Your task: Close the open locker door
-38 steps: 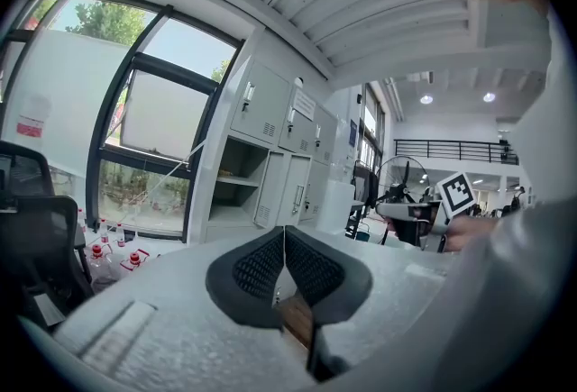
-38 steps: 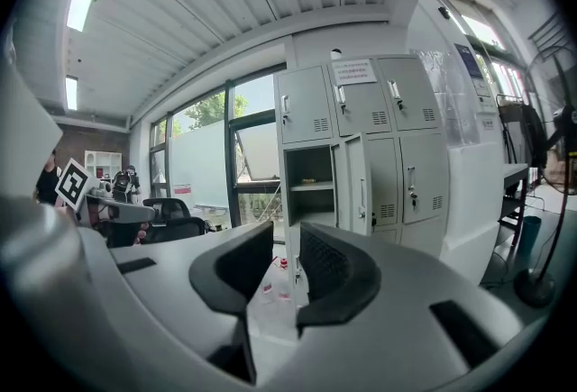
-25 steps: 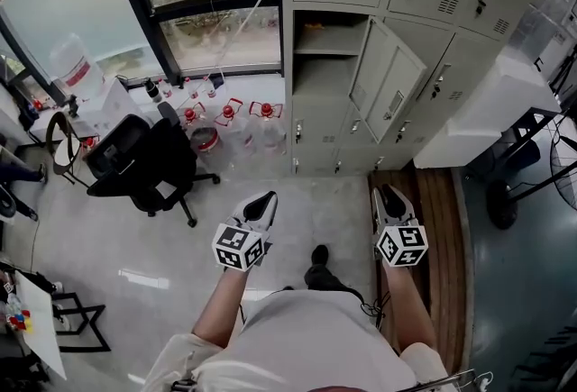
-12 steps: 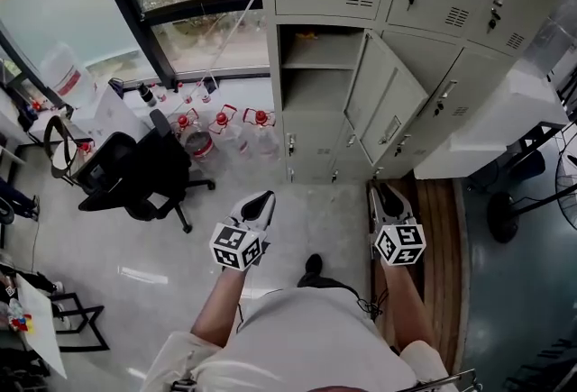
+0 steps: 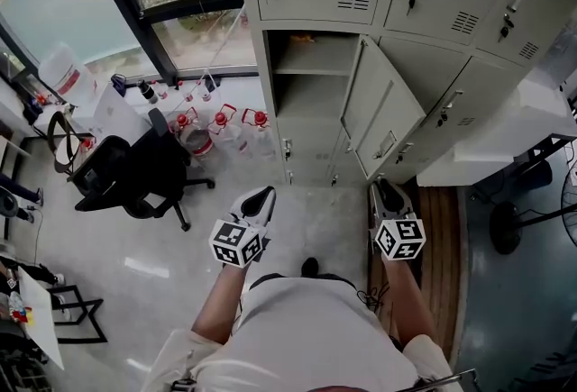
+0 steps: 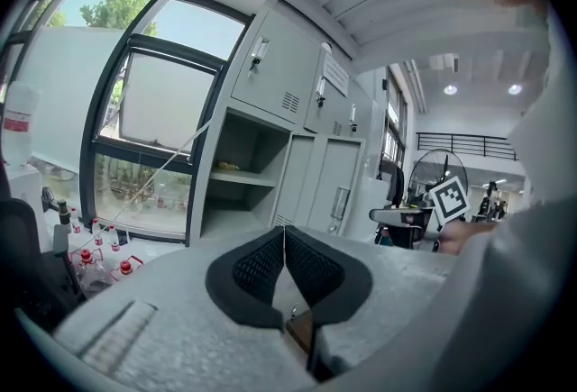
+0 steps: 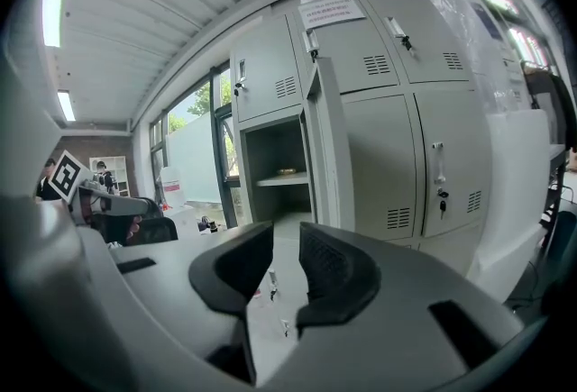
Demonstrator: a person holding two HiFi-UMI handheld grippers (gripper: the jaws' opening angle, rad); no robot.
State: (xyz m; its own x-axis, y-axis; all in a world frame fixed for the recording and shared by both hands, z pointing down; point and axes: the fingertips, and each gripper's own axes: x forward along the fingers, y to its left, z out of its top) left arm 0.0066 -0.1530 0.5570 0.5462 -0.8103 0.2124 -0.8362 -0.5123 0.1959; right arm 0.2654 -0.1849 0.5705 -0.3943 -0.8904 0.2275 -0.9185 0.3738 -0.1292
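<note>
The locker door (image 5: 383, 111) stands open, swung out to the right of its compartment (image 5: 311, 79) in the middle row of the lockers (image 5: 451, 12). The compartment has one shelf.

The left gripper (image 5: 261, 195) is held above the floor (image 5: 315, 219), well short of the lockers. Its jaws are pressed together at the tips, with nothing between them.

The right gripper (image 5: 386, 190) is held level beside it, below the door and apart from it. Its jaws stand apart and empty.

In the right gripper view, the door (image 7: 325, 147) shows edge-on ahead of the jaws.

A chair (image 5: 135, 169) and bottles (image 5: 221, 120) stand left of the lockers.
</note>
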